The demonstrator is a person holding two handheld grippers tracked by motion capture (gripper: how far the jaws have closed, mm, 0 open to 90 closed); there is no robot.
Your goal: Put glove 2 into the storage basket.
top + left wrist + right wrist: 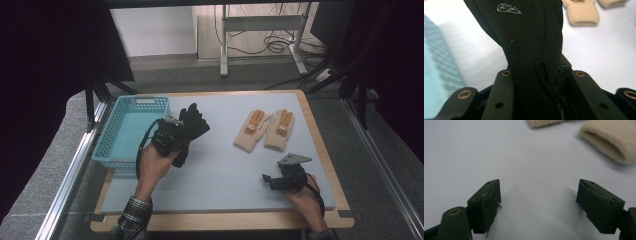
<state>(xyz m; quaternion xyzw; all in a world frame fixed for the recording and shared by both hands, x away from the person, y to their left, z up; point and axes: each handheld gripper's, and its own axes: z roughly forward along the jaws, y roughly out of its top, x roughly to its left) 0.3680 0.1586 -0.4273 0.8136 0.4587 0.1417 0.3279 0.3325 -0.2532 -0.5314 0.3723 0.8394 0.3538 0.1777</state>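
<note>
A black glove [192, 126] with a small white logo [508, 8] hangs lifted off the mat, just right of the basket. My left gripper [175, 134] is shut on the black glove [534, 50], the fabric squeezed between both jaws. Two beige knit gloves [264, 130] with orange fingers lie side by side on the mat's right half; their cuffs [611, 138] show ahead of my right gripper. My right gripper [269, 179] rests low near the front right of the mat, jaws wide open [538, 202] over bare mat.
A turquoise plastic basket [131, 131] stands at the mat's left edge, beside my left hand. The pale blue mat [225, 170] lies on a wooden board. A metal rail [70, 170] runs along the left, and desk legs with cables stand beyond the table.
</note>
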